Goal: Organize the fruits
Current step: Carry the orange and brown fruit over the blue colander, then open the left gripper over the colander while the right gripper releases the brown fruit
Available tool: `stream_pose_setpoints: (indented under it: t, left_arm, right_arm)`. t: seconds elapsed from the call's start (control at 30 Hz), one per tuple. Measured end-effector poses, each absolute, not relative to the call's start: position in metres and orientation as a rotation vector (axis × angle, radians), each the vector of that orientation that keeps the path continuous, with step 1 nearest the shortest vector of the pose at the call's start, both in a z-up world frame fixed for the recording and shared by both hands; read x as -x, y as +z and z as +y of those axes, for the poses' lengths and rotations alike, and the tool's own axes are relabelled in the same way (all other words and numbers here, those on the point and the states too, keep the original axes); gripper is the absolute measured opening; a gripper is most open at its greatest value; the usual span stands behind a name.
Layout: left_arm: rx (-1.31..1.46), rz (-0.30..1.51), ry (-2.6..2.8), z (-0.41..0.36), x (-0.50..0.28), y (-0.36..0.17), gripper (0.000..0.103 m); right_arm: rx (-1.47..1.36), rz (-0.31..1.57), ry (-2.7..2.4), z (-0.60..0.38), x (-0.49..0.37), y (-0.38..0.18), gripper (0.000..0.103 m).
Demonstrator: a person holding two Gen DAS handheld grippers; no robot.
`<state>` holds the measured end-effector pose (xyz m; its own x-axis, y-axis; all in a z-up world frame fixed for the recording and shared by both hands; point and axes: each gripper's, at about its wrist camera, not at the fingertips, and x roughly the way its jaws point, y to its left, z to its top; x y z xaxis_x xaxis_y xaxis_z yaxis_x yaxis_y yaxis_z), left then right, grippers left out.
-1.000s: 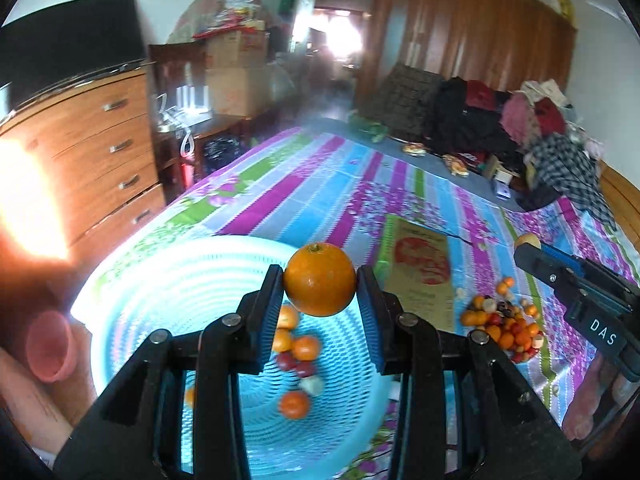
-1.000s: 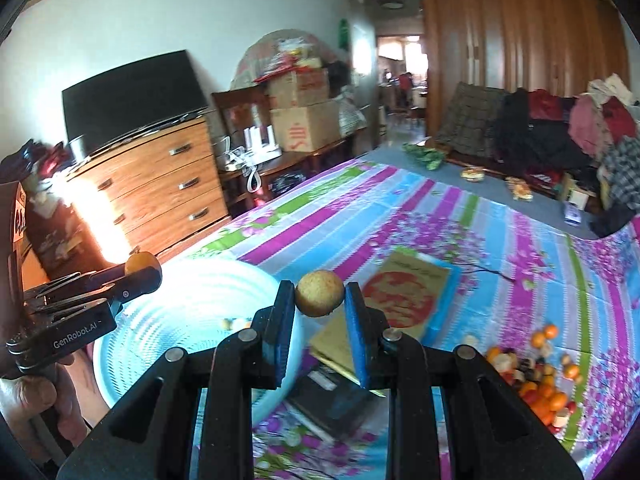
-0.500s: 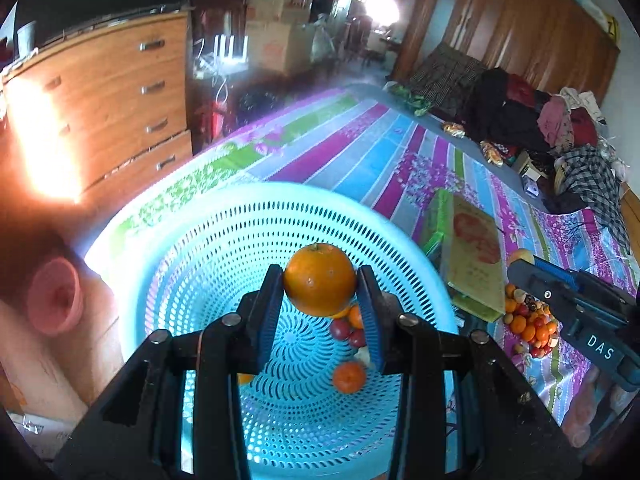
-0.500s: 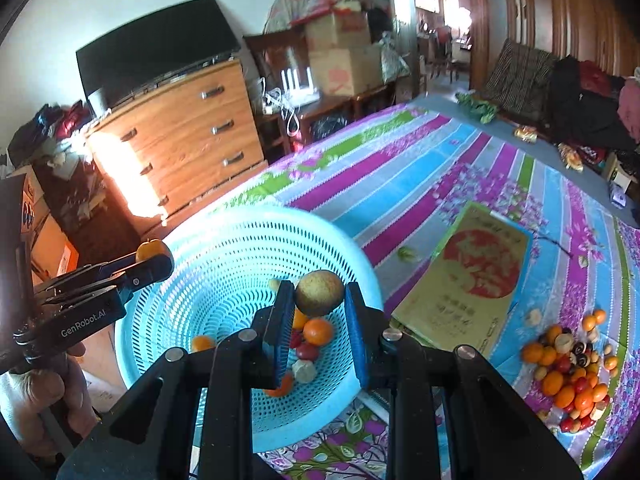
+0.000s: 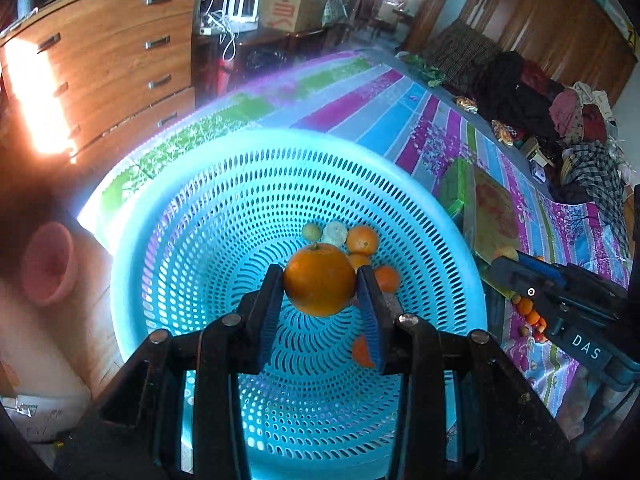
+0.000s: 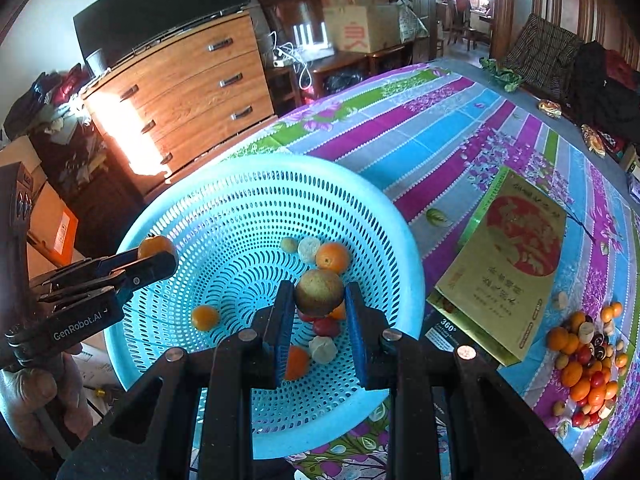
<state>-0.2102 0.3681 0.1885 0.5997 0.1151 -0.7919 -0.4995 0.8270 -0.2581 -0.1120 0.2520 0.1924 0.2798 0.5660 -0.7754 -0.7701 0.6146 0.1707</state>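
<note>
the left gripper (image 5: pixel 320 292) is clenched on a large orange (image 5: pixel 319 279), both blue pads pressed against its sides, the fruit sitting at the very tips of the fingers. it hangs above the inside of the blue perforated basket (image 5: pixel 192 208), over the small group of fruit on the basket floor (image 5: pixel 362 240). in the right wrist view the same gripper enters from the left edge (image 6: pixel 158 254), the orange showing at its tip above the basket's near-left wall.

the right gripper (image 6: pixel 320 300) is clamped on a dull brownish-green round fruit (image 6: pixel 319 292), gripped between the blue pads at the fingertips. it also hangs over the basket interior (image 6: pixel 224 216), directly above several small oranges, red fruits and pale pieces lying on the bottom (image 6: pixel 332 258).

the basket stands at the near corner of a bed with a striped floral cover (image 6: pixel 420 136). just right of the basket lies a yellow-green flat box (image 6: pixel 508 264). farther right on the cover sits a loose pile of small mixed fruit (image 6: pixel 584 364), well apart from both grippers.
</note>
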Motion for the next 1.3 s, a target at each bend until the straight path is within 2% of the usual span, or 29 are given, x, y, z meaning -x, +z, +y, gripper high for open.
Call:
stream_pose_setpoints:
  t: [0.73,0.77,0.8,0.87,1.0,1.13,1.2,1.3]
  left_arm:
    - [0.516,0.906,0.354,0.374,0.208,0.173,0.039]
    - [0.518,0.907,0.357,0.375,0.208,0.172,0.048]
    - [0.52,0.903,0.356,0.375,0.209,0.172,0.065]
    - [0.525,0.891,0.359,0.377,0.21,0.173,0.076]
    - [0.526,0.886,0.379,0.38,0.21,0.173,0.08]
    - [0.535,0.887,0.397,0.383,0.211,0.172,0.085]
    - [0.539,0.886,0.4,0.382,0.21,0.173,0.094]
    - [0.525,0.859,0.382,0.375,0.21,0.182,0.101]
  right_arm:
    - [0.28,0.956,0.913,0.266,0.115,0.178,0.029]
    - [0.282,0.957,0.915,0.266,0.116,0.178,0.029]
    - [0.282,0.956,0.915,0.266,0.116,0.177,0.033]
    - [0.276,0.956,0.915,0.266,0.116,0.177,0.042]
    - [0.262,0.951,0.918,0.264,0.115,0.178,0.05]
    - [0.234,0.924,0.93,0.257,0.118,0.185,0.052]
    - [0.215,0.891,0.936,0.251,0.121,0.192,0.052]
    - [0.169,0.775,0.933,0.226,0.133,0.211,0.052]
